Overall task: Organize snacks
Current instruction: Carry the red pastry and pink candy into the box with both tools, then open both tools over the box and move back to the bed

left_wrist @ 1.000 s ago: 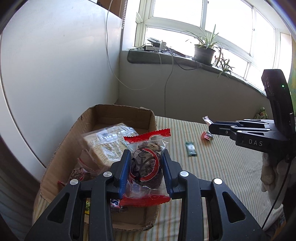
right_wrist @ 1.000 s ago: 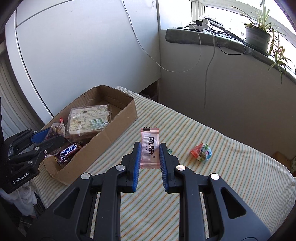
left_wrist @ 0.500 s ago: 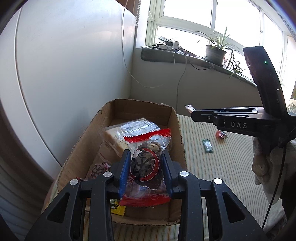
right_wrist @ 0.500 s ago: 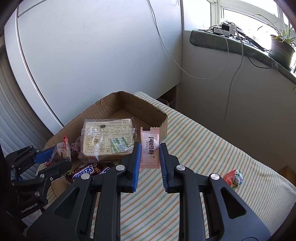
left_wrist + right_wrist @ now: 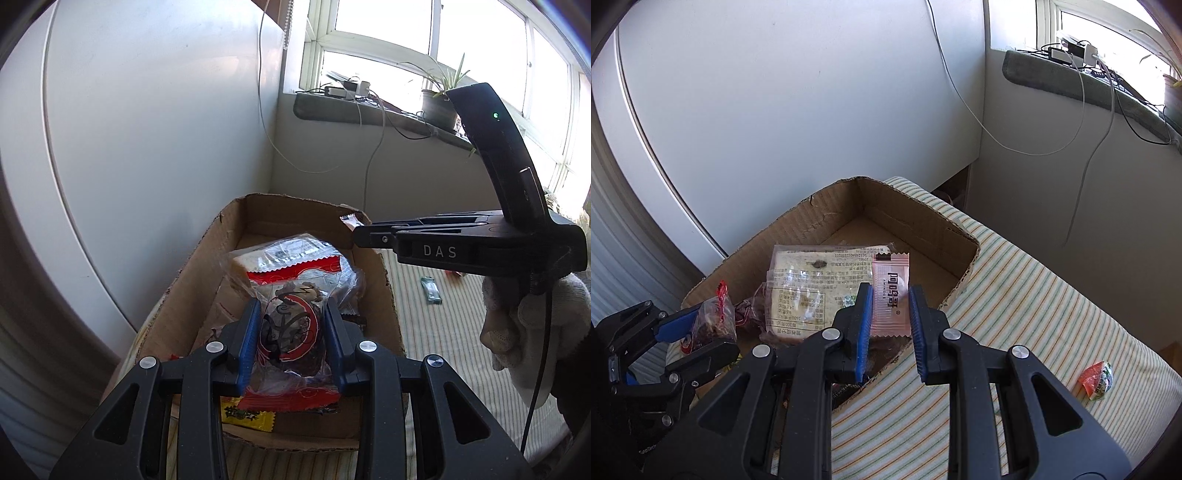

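Pink sachet [image 5: 890,295] between right tongs [image 5: 889,332]

The box [image 5: 916,229] is rough matt corrugated cardboard with torn edges. Inside it, the bread bag [image 5: 812,280] is glossy clear plastic. Beside the box, striped woven cloth [image 5: 1034,295] looks matt. Both claws are matt black plastic with ribbed blue pads [image 5: 247,339].

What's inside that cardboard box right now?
The cardboard box holds a clear-wrapped bread pack and a yellow packet near the front; its far end shows bare floor. Snacks under the bread and hand-held grippers are hidden.
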### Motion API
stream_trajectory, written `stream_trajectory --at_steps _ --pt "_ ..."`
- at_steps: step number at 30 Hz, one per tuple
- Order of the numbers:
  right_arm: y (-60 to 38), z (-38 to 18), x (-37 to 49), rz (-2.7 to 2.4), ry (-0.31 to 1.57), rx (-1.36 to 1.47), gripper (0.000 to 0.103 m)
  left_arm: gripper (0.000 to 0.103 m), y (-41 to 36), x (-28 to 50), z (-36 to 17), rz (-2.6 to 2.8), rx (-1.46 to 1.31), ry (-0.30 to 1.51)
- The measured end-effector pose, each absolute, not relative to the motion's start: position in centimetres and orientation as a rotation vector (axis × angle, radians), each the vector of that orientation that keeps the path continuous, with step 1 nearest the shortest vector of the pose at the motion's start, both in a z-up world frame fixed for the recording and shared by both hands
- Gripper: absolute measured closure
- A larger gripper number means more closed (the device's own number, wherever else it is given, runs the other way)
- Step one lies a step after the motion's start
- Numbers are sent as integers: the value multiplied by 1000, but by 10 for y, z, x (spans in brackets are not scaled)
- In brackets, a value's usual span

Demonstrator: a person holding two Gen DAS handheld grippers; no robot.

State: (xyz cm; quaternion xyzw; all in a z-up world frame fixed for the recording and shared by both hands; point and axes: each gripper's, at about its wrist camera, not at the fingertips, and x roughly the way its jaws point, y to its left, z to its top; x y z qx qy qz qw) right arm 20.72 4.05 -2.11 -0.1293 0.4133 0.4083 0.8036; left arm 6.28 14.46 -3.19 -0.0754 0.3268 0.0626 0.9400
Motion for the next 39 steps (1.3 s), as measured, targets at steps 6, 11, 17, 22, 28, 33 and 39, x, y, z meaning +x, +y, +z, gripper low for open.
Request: stream_trajectory --at_steps 6,11,17,22,28,33,39 --pt "44 -23 209 880 886 -283 82 71 145 64 -33 131 -153 670" --pt "45 -23 211 883 888 -282 82 70 145 65 -33 138 -151 670" --pt "46 -22 210 879 885 -285 74 69 142 67 -32 141 -140 665" --pt "44 -18 207 870 852 -287 39 50 143 66 -32 150 -138 656" --pt "40 -12 207 851 826 -284 19 31 143 65 -30 178 -126 652" --pt "34 -9 207 843 817 -275 19 29 141 65 -27 181 -122 645" --pt "19 -4 205 832 804 -261 19 29 131 65 -22 164 -114 633"
